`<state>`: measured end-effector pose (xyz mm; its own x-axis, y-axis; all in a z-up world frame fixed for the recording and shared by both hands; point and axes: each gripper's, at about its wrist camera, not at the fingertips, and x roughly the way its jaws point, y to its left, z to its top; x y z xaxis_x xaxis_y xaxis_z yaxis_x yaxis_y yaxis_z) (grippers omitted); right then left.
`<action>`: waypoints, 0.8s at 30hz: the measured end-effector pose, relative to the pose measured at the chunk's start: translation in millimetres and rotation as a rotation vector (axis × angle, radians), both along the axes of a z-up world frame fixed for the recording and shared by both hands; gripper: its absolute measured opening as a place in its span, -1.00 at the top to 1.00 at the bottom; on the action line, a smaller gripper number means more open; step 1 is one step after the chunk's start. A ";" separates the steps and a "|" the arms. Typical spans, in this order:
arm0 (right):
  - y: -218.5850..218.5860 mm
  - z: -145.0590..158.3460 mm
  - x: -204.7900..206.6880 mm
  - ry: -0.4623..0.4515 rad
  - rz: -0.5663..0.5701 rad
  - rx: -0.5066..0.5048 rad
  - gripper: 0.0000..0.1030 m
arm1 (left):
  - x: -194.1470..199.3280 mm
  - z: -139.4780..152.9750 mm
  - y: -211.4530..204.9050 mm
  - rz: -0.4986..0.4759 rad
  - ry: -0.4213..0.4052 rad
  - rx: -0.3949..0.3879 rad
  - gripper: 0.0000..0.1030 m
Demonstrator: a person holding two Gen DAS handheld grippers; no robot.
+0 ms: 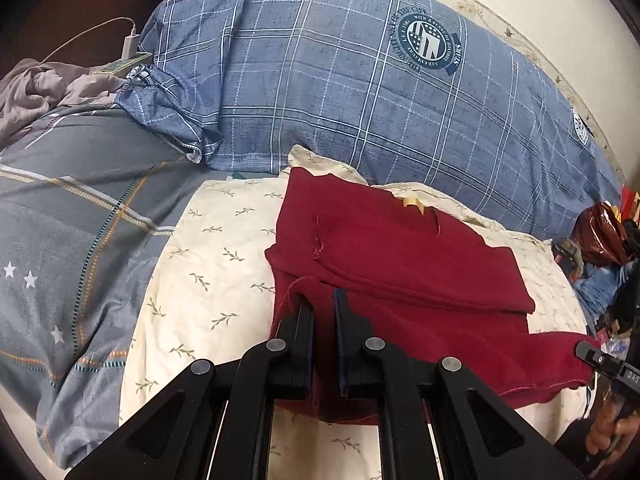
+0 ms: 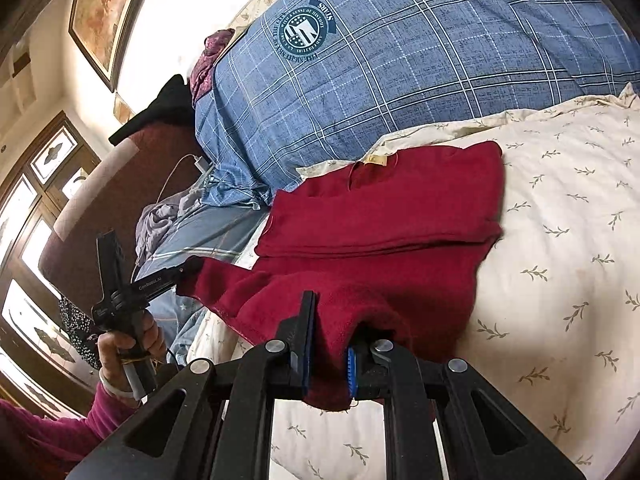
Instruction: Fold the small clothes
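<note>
Left wrist view: my left claw (image 1: 323,312) is nearly closed, its two black fingers pinching the near edge of the dark red garment (image 1: 400,264), cloth bunched in the narrow gap between them. The garment lies on a cream pillow (image 1: 208,280) printed with small leaf sprigs, its upper part folded over into a flat band, with a pale neck label (image 1: 412,201) showing at the far edge; I cannot read anything on it. Behind the pillow sits a blue plaid quilt (image 1: 320,80) carrying a round crest badge (image 1: 428,38) where I can make out the word "STARS" and little else. To the left lies a grey bedcover (image 1: 60,220) with white stars, and beyond it a white charger (image 1: 131,45) plugged into a power strip. At the right edge my other tool pokes in, printed with letters that look like "DAS". From the right wrist view, my right claw (image 2: 328,332) is also clamped on the red garment, a fold draped over and between its fingers, blue pads showing at the inner faces. The lifted near edge stretches leftward to my left claw (image 2: 192,268), which grips a corner; its handle reads something like "GenRobot.AI". My left hand (image 2: 128,340) wraps that handle. A framed picture (image 2: 108,12) hangs on the wall.
</note>
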<state>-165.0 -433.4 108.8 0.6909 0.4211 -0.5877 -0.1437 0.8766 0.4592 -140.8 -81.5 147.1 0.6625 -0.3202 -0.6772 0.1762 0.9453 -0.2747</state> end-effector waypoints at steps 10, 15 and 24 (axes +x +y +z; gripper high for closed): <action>3.6 1.4 2.9 0.001 -0.007 -0.014 0.78 | -0.2 0.6 2.6 0.002 -0.001 0.003 0.86; 1.7 2.2 6.8 -0.003 -0.012 -0.015 0.78 | 2.0 0.7 3.0 0.001 -0.002 0.005 0.85; -1.2 7.0 19.6 -0.020 -0.022 -0.039 0.78 | 16.4 -0.5 -4.0 0.002 -0.011 0.016 0.85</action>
